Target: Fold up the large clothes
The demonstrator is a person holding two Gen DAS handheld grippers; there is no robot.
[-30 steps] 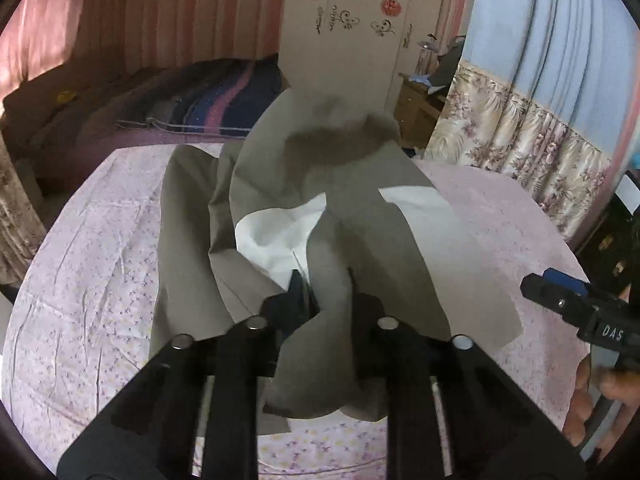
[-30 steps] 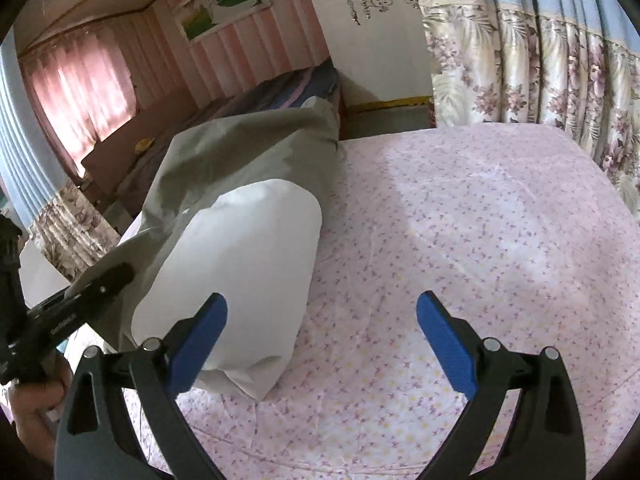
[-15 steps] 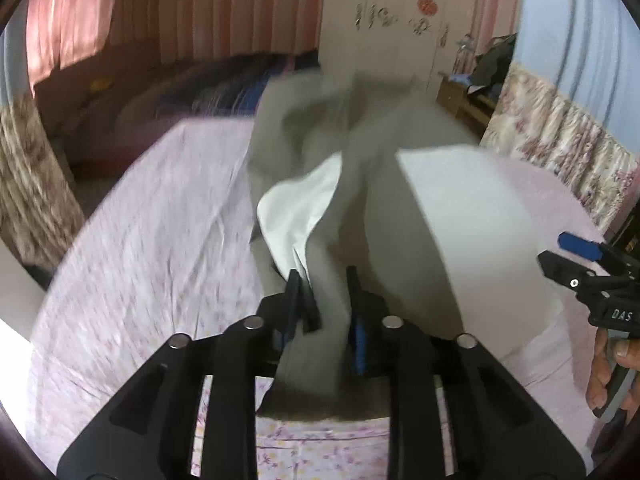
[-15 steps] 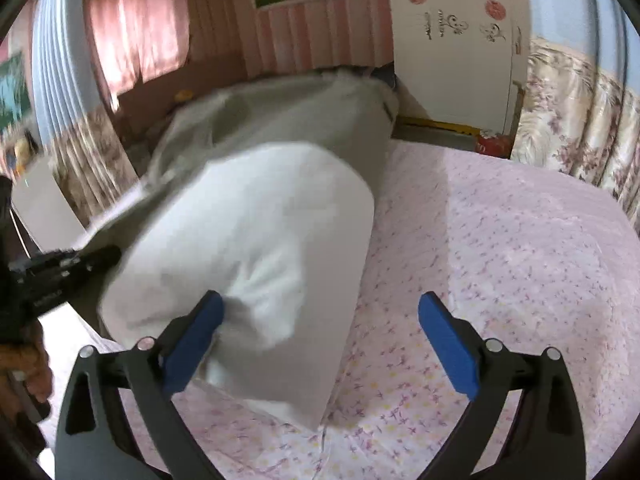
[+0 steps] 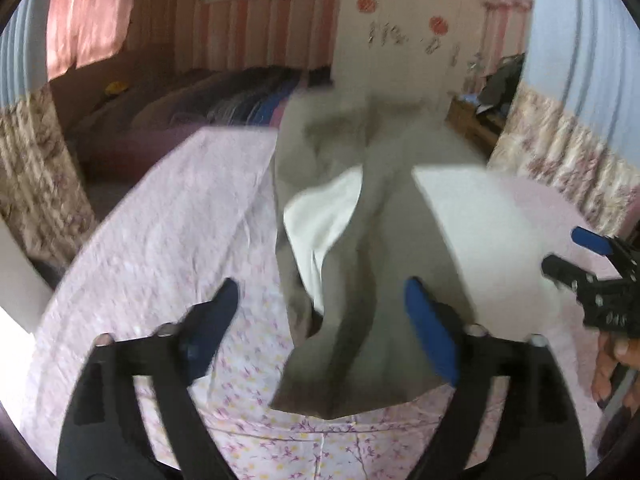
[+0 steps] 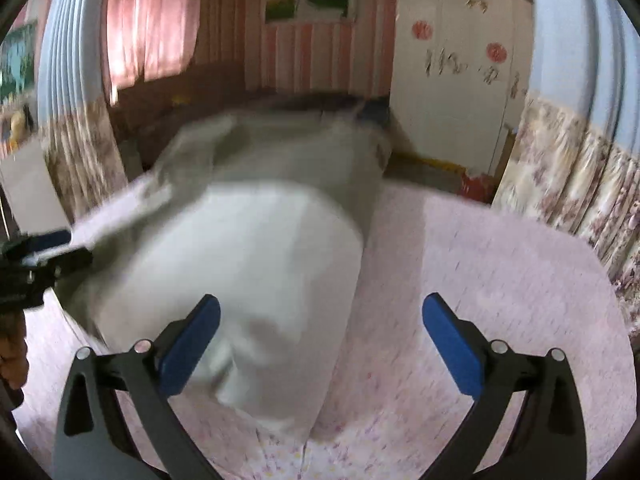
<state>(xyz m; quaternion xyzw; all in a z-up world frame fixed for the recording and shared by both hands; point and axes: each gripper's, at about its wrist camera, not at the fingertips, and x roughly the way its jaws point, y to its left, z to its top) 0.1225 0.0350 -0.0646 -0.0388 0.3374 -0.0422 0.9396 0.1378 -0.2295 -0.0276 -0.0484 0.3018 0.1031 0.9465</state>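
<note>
On the bed: a grey garment [image 5: 372, 264] with white lining lies on the pink flowered sheet [image 5: 168, 248], in a long heap near the middle, its near end close to the front edge.
Left gripper [image 5: 320, 320]: its jaws have just been opening and now stand wide apart; the near end of the garment lies between them, but the pads do not press on it, so the cloth is released.
Right gripper [image 6: 320, 332]: spread wide and holding nothing; its left pad is in front of the white lining, its right pad over the bare sheet.
Step in hand: I judge it is letting the cloth go after laying it down, before the next fold.
How to do it well: draw the left gripper back without catching the loose hem; then take two corners of the near end, one in each gripper, and pull them apart so the twisted middle becomes flat.
Long axis: it runs from the near edge of the bed away toward the far wall.
Direction: the narrow, twisted end points at the person; the wider grey part lies at the far side. Which end is collar or hem, I cannot tell because of blur.
</note>
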